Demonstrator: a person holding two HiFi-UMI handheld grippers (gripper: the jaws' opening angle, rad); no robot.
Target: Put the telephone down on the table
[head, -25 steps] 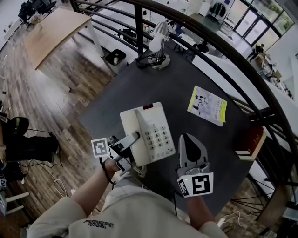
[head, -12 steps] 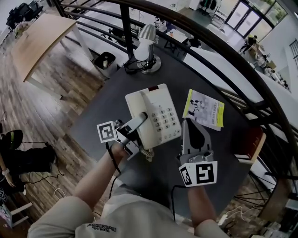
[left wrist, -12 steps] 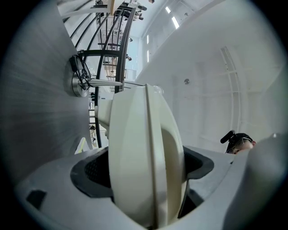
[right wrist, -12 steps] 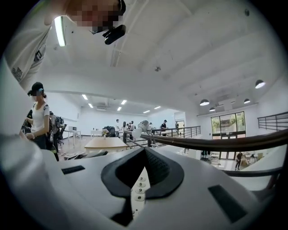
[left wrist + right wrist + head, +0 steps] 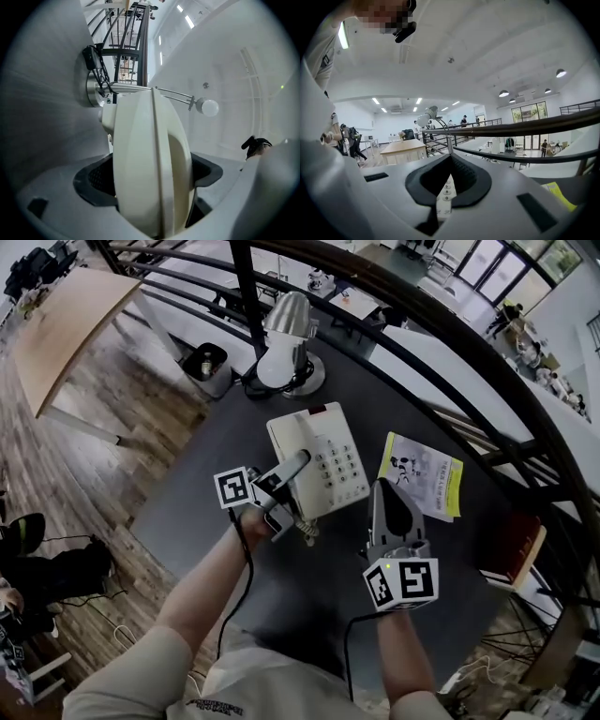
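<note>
A cream push-button telephone [image 5: 323,463] is over the middle of the dark table [image 5: 202,493], keypad up. My left gripper [image 5: 296,468] is shut on its left side, where the handset lies; a coiled cord [image 5: 306,527] hangs at the near edge. In the left gripper view the cream telephone [image 5: 150,159] fills the space between the jaws. I cannot tell whether its base touches the table. My right gripper [image 5: 385,489] hovers just right of the telephone, shut and holding nothing. Through its narrow slit, the right gripper view shows the keypad [image 5: 446,193].
A silver desk lamp [image 5: 285,326] stands at the table's far edge. A yellow-edged leaflet [image 5: 422,474] lies right of the telephone. A dark red book [image 5: 512,549] sits at the right edge. A curved railing [image 5: 487,362] runs behind, with wooden floor below at the left.
The left gripper has carried the telephone away from the near edge toward the lamp. The right gripper has moved forward alongside it, still shut.
</note>
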